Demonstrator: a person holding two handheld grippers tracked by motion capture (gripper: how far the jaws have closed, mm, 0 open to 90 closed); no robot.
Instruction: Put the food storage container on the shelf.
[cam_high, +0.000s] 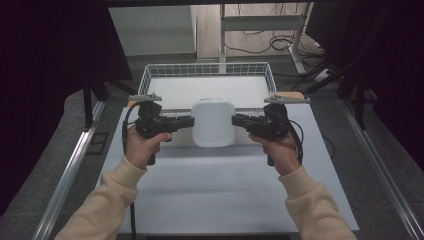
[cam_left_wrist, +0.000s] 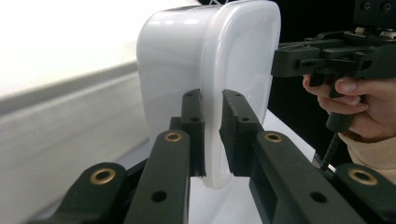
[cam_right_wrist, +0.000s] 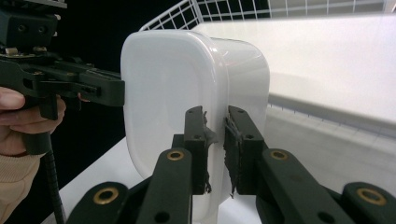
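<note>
The white tub hangs above the desk, just before the wire basket. Left tongs and right tongs are each clamped on its rim at opposite sides. Pickup looks done; setting it down, likely in the basket, remains.

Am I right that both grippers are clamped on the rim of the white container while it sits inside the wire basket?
Not quite: the white container is held in front of the wire basket, not inside it, as the high view shows. The left gripper and right gripper are indeed both clamped on its rim.
</note>
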